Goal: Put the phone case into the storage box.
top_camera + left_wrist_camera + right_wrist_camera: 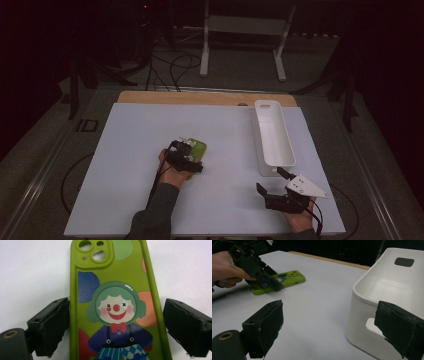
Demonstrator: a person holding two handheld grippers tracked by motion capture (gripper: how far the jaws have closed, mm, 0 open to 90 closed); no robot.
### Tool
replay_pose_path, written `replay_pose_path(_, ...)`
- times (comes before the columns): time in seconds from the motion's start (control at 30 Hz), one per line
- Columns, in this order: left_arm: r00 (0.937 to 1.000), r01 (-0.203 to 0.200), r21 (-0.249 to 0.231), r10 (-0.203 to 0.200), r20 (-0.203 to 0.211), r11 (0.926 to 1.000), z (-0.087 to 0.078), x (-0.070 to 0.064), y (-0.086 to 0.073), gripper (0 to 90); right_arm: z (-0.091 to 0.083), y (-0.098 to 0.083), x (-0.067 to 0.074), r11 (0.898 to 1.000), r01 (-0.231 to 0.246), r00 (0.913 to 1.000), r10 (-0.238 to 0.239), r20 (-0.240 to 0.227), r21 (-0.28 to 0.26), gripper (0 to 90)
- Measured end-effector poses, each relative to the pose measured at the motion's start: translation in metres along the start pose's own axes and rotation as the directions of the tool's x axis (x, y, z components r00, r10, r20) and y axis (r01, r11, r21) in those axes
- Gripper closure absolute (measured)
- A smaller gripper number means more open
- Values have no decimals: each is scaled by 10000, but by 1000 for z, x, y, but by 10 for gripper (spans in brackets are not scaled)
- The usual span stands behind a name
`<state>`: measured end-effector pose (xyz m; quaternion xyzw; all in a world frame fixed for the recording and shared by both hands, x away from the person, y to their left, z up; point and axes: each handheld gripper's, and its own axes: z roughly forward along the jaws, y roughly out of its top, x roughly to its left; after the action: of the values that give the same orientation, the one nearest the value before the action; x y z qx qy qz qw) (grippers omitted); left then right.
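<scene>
Green phone case (117, 302) is lying flat near the middle of the white desk (125, 165), between the left gripper's (116, 322) jaws, which are straddling it without pressing. Right gripper (276, 184) is hovering open at the bin's (272, 132) near end.

Your left gripper (186, 156) stands over the phone case (117, 302), which lies flat on the table sheet (150, 150), one jaw on either side. Your right gripper (274, 185) sits well to the right, just before the near end of the bin (272, 132).
</scene>
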<state>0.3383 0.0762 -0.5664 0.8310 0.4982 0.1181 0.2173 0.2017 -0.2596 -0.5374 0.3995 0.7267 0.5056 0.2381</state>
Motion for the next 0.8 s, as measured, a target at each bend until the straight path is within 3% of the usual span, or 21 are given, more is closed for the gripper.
replay_pose_path(0.23, 9999, -85, 45, 84, 116, 10000, -2, 0, 0, 144, 0, 0, 0, 10000, 27, 10000, -27, 16, 14, 83)
replay_pose_path(0.8, 9996, -266, -80, 266, -8, 9996, -8, 3, 1, 158, -1, 0, -1, 10000, 11, 10000, -11, 70, -50, 83)
